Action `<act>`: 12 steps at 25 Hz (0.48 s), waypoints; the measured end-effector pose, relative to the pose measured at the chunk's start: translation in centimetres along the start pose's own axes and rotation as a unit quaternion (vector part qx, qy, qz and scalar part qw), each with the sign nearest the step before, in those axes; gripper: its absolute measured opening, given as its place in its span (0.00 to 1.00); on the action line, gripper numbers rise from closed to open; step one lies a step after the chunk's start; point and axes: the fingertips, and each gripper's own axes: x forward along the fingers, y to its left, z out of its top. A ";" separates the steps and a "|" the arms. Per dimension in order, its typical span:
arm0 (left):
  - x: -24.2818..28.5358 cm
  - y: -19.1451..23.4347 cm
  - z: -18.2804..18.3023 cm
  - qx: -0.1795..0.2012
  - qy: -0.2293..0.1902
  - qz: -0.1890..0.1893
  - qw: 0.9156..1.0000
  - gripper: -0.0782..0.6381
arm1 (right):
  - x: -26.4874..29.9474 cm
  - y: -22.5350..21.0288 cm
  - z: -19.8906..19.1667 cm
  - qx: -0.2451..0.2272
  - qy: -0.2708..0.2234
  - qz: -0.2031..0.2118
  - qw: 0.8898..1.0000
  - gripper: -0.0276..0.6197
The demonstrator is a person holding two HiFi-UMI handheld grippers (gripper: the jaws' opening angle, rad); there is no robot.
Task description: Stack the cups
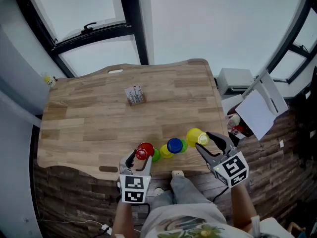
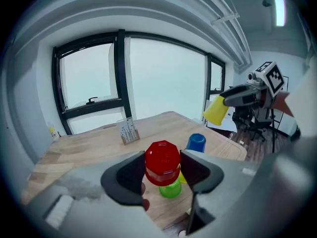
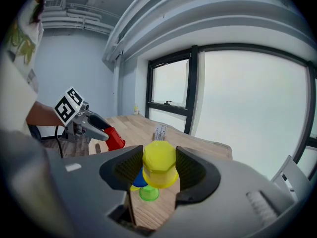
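Note:
My left gripper (image 1: 141, 155) is shut on an upturned red cup (image 1: 144, 151), which shows between its jaws in the left gripper view as the red cup (image 2: 162, 162). A green cup (image 2: 170, 188) stands on the table just below and beyond it. My right gripper (image 1: 204, 140) is shut on an upturned yellow cup (image 1: 196, 137), seen up close in the right gripper view as the yellow cup (image 3: 159, 165). Between the two grippers, near the table's front edge, stand a green cup (image 1: 156, 155), a second yellow cup (image 1: 166, 151) and a blue cup (image 1: 174, 145).
A small card holder (image 1: 134, 94) stands mid-table. The wooden table (image 1: 89, 118) ends just in front of the cups. A yellow bottle (image 1: 49, 81) sits on the window sill at left. A white unit (image 1: 235, 81) and papers lie off the table's right side.

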 end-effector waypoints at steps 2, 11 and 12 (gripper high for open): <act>0.5 -0.6 0.3 0.011 0.002 -0.007 1.000 0.43 | 0.0 -0.2 0.0 0.002 -0.001 -0.001 1.000 0.37; 2.8 -2.9 -0.7 0.014 0.035 -0.036 0.999 0.43 | 0.0 -1.2 -0.6 0.008 0.004 -0.007 1.000 0.37; 3.0 -3.0 -0.8 0.016 0.037 -0.040 0.998 0.43 | 0.0 -1.3 -0.6 0.009 0.005 -0.009 1.000 0.37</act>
